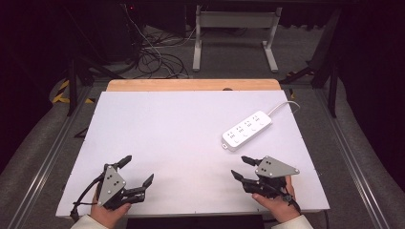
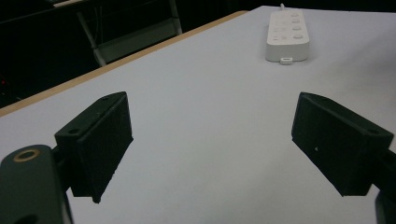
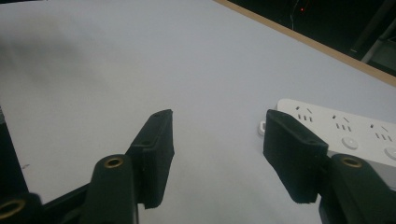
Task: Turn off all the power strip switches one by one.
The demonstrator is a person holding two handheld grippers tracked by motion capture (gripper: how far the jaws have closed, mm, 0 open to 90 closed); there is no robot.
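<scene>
Item: white power strip [image 1: 247,130], one unit, lying flat on the white worktop [image 1: 181,143] toward its right edge, set on a slant with its long axis running from near-left to far-right. Top face carries a row of socket groups, each paired with a round button; no brand or lettering can be read at this resolution. A small white tab projects from its near end; a white cord [image 1: 282,107] leaves the far end and curves toward the worktop's far right corner. Right gripper [image 1: 243,168]: held in the person's hand near the worktop's near right corner, jaws apart with nothing between them, the nearer end of the strip just beyond them and untouched. In the right gripper view the strip [image 3: 345,133] lies partly behind the right-hand jaw. Left gripper [image 1: 137,170]: held near the near left corner, jaws wide apart and empty, well apart from the strip; bare worktop lies between. Surroundings: a wooden strip [image 1: 193,85] along the worktop's far edge; beyond it, a white metal frame [image 1: 234,33] and a tangle of cables [image 1: 153,57] on the grey floor.
</scene>
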